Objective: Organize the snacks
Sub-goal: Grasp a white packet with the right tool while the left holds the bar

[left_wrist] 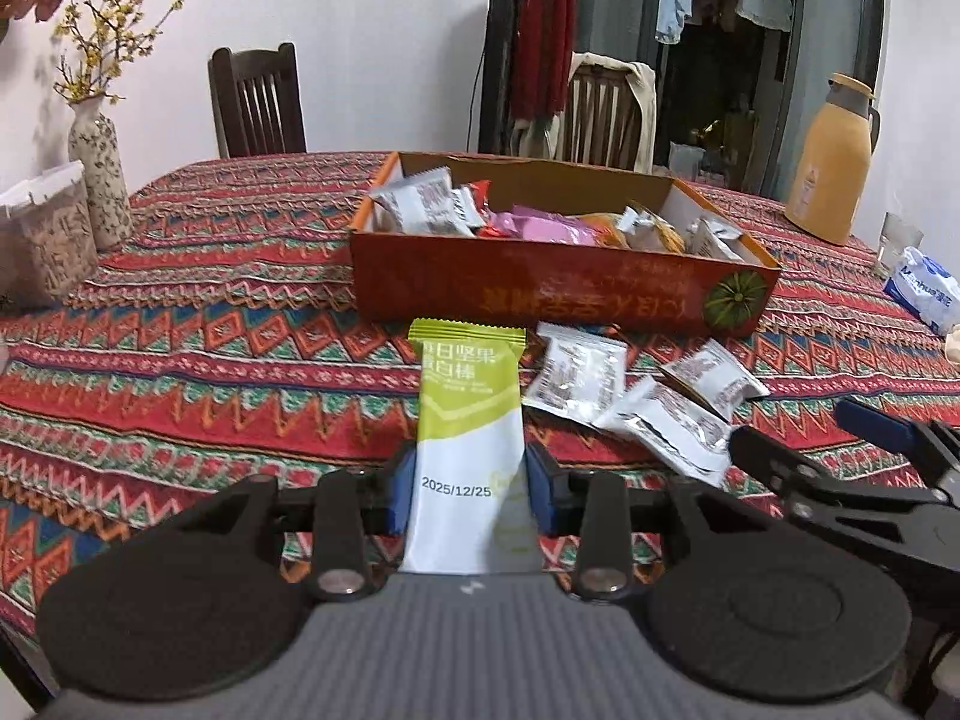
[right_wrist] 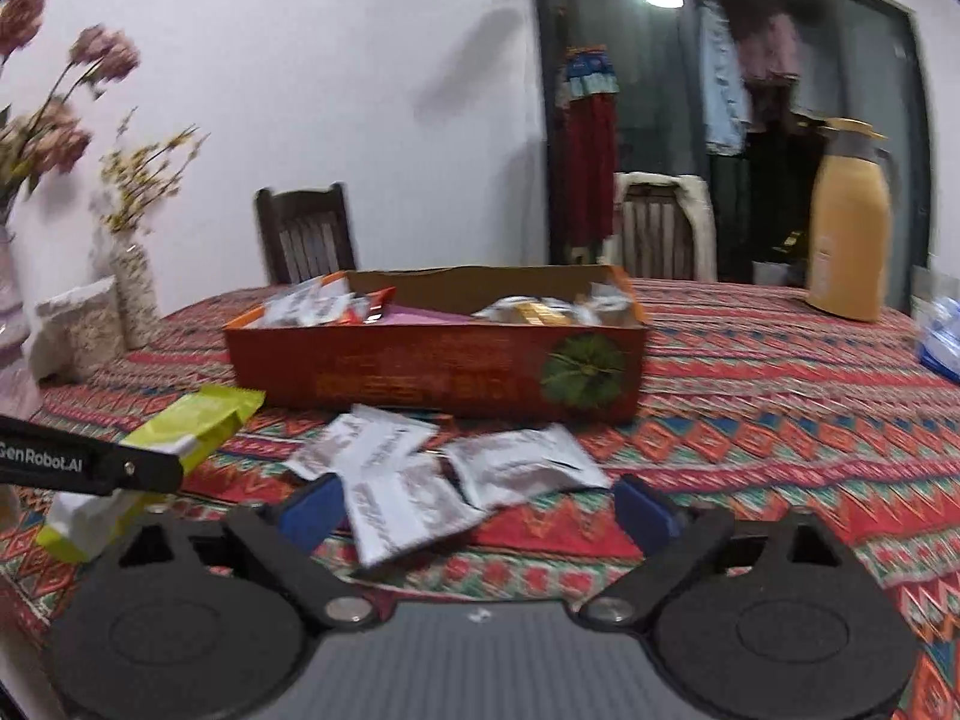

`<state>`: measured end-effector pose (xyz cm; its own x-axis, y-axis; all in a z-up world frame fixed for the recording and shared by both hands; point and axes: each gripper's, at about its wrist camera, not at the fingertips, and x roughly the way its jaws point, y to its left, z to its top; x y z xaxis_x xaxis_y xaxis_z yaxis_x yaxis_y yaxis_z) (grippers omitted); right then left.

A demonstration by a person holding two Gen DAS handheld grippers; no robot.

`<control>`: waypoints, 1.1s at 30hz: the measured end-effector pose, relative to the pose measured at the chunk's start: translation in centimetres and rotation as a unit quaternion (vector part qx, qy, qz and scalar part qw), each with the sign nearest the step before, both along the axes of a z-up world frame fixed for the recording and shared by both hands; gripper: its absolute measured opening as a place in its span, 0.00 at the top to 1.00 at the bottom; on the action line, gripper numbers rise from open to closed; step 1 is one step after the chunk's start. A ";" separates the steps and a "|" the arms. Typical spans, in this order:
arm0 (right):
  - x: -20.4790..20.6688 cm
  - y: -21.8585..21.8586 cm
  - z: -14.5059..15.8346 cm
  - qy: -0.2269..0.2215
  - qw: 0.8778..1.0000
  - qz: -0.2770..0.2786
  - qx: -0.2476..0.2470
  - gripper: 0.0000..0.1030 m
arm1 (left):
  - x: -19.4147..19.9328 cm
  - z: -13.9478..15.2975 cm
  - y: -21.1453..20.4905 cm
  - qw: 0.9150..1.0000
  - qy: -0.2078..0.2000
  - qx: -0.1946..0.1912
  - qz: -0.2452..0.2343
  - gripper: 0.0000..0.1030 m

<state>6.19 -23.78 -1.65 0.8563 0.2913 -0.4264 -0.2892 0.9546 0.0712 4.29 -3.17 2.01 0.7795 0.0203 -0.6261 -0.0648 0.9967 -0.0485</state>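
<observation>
While the left gripper (left_wrist: 469,486) is clamped on a green-and-white snack bar (left_wrist: 465,432), we find its two blue pads pressing the wrapper from either side near the printed date, with the bar's green end pointing toward the orange cardboard box (left_wrist: 558,288). In the right wrist view we see the same bar held clear of the patterned tablecloth (left_wrist: 210,348), to the left of the box's near wall and not inside it.

We note the right gripper (right_wrist: 477,510) with its fingers spread wide apart, holding nothing. Between and just ahead of those fingers lie three silver sachets (right_wrist: 420,468) on the cloth, overlapping one another, just in front of the box's near wall. One sachet reaches back between the blue pads; we cannot tell whether either pad touches it.

The box stands on the table with its top open. Inside we record several wrapped snacks: silver sachets at its left end, a pink packet (left_wrist: 546,228) near the middle, and orange and silver wrappers toward the right end.

Elsewhere on the table we record a patterned vase (left_wrist: 99,180) with yellow sprigs at far left, a clear lidded container (left_wrist: 45,234) beside it, a tan thermos jug (left_wrist: 831,162) at far right, and a blue-and-white tissue pack (left_wrist: 924,294) near the right edge. Two wooden chairs (left_wrist: 258,102) stand behind the table.
</observation>
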 end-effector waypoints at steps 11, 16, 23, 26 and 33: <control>4.3 4.5 0.3 0.047 0.997 0.051 -0.023 0.36 | 0.1 0.0 2.8 1.000 -0.007 -0.009 0.010 0.63; 5.4 5.0 -0.2 0.065 0.996 0.056 -0.035 0.36 | 0.2 -0.3 3.7 1.000 -0.006 -0.017 0.011 0.63; 6.1 5.3 -1.2 0.086 0.993 0.057 -0.050 0.36 | 0.6 -1.1 4.3 1.000 0.001 -0.026 0.010 0.63; 6.2 5.5 -1.6 0.094 0.992 0.058 -0.053 0.36 | 0.6 -1.3 4.3 1.000 0.003 -0.029 0.009 0.63; 6.0 5.7 -1.7 0.098 0.991 0.068 -0.060 0.36 | 0.5 -1.5 4.6 0.999 0.005 -0.036 0.010 0.63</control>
<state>12.15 -18.05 -3.31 0.7097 0.3350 -0.6198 -0.4075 0.9128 0.0267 4.76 1.43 0.51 0.7727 -0.0090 -0.6347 -0.0856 0.9893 -0.1182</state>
